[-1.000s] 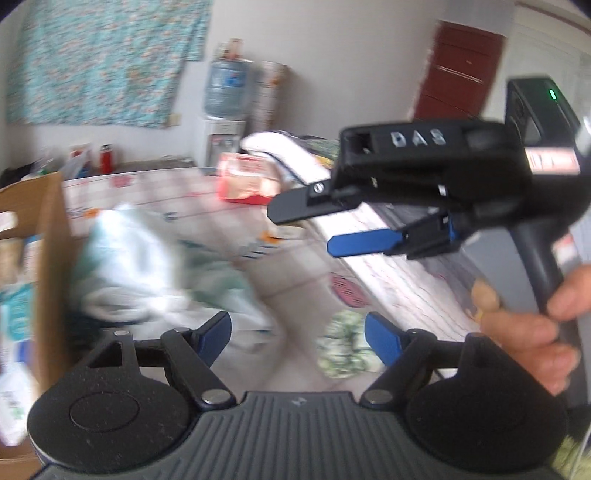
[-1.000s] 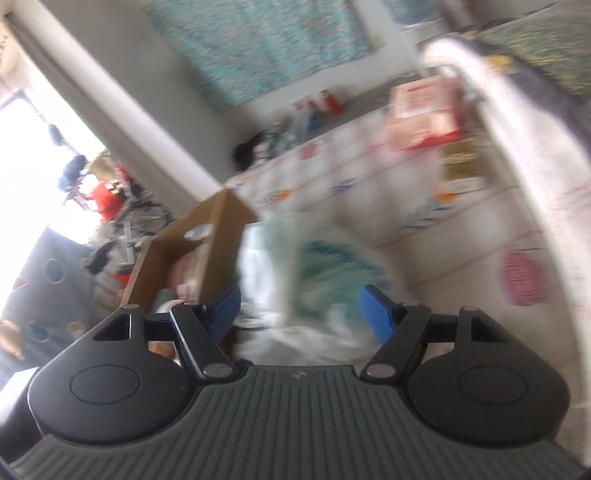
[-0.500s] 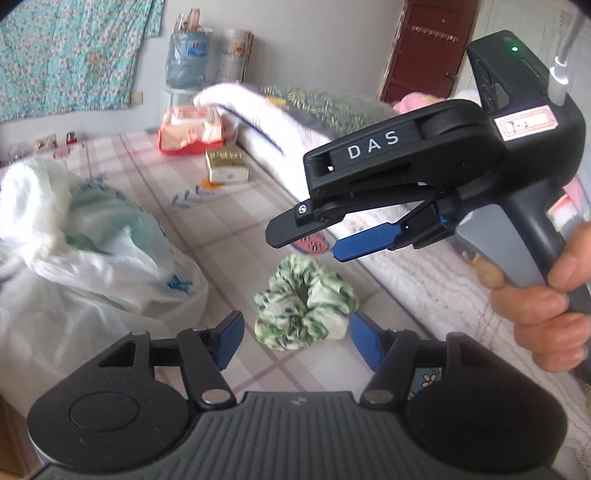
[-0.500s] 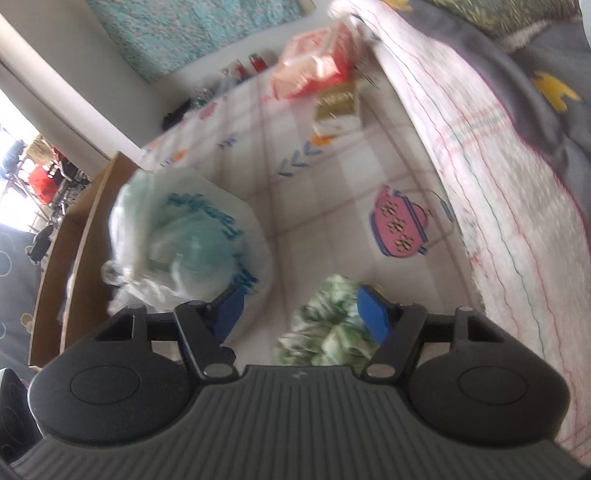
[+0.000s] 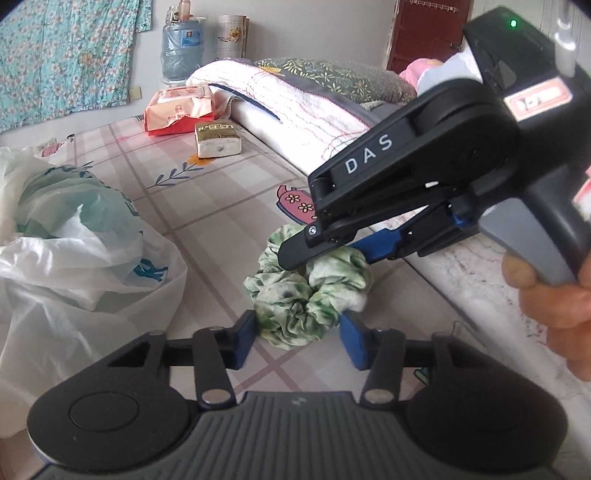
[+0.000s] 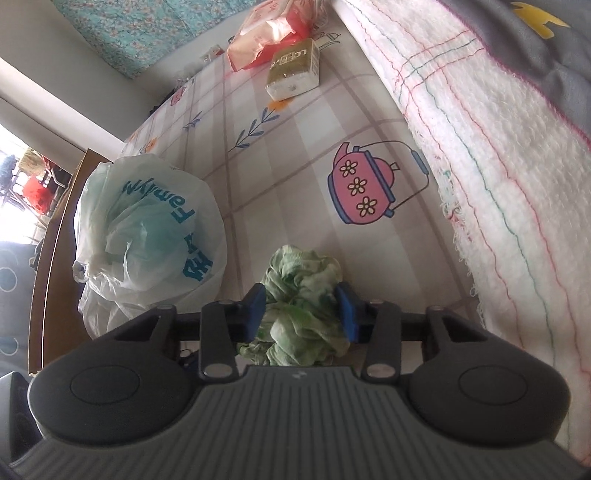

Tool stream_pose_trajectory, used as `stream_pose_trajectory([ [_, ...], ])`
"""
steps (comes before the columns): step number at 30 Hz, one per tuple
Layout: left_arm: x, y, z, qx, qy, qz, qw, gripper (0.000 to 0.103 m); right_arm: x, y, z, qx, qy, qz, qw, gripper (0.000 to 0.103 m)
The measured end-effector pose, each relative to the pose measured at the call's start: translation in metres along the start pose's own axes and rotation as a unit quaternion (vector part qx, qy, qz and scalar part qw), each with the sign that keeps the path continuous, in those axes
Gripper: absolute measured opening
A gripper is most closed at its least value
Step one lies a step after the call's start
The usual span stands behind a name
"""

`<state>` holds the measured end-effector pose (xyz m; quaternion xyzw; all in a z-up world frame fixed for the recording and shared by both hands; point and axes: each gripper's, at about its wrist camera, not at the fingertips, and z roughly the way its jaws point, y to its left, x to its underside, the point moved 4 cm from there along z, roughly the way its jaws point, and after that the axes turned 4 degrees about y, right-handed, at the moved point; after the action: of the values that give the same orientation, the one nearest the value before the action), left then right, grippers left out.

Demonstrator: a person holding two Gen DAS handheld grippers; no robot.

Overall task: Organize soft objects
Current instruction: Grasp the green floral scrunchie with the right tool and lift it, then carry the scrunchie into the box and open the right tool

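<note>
Grasping step under way: both tools just closing on the green scrunchie at centre frame on the bed sheet, left tool and right tool pinching it; next, probably lifting together.

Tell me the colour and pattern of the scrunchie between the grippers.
The scrunchie is mottled green and white, tie-dye style. The left wrist view shows it best.

A: Background? 
B: Pale grey wall, teal floral curtain hung at left, dark red door at right. 
A: Furniture? 
B: Water dispenser bottle by the wall, folded white blanket along the checked sheet. Daylight blazed through a window.
</note>
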<state>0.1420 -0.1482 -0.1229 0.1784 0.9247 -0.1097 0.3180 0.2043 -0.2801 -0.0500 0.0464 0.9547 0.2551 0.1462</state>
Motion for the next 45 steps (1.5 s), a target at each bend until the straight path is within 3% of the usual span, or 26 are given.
stream_pose_trajectory([
  [2,0.0,-0.001,0.001,-0.006,-0.004,0.006,1.0,0.035,0.001,0.001,0.0,0.002,-0.001,-0.004,1.0,0.03],
  [7,0.0,-0.001,0.0,-0.004,-0.005,0.004,1.0,0.023,0.004,-0.002,-0.002,0.006,-0.009,-0.002,1.0,0.019],
  [11,-0.001,-0.002,-0.008,-0.003,-0.015,0.006,0.9999,0.02,0.005,-0.001,-0.011,0.002,-0.021,0.0,1.0,0.016],
  [16,-0.009,-0.005,-0.035,-0.005,-0.053,0.017,0.9984,0.019,0.001,0.015,-0.036,-0.012,-0.048,-0.011,0.999,0.016],
  [23,-0.036,0.019,-0.099,-0.024,-0.136,0.015,0.9903,0.019,-0.022,0.088,-0.079,-0.055,-0.091,-0.08,0.991,0.016],
  [27,-0.044,0.055,-0.141,-0.061,-0.172,-0.003,0.9831,0.019,-0.037,0.153,-0.083,-0.092,-0.095,-0.135,0.982,0.016],
  [31,-0.037,0.104,-0.18,-0.115,-0.182,-0.036,0.976,0.019,-0.046,0.23,-0.06,-0.144,-0.061,-0.179,0.971,0.016],
  [37,0.007,0.193,-0.236,-0.192,-0.147,-0.125,0.9624,0.02,-0.028,0.355,0.009,-0.201,0.039,-0.256,0.945,0.016],
  [45,0.083,0.294,-0.291,-0.251,-0.07,-0.265,0.9283,0.02,0.044,0.49,0.105,-0.21,0.174,-0.32,0.907,0.016],
])
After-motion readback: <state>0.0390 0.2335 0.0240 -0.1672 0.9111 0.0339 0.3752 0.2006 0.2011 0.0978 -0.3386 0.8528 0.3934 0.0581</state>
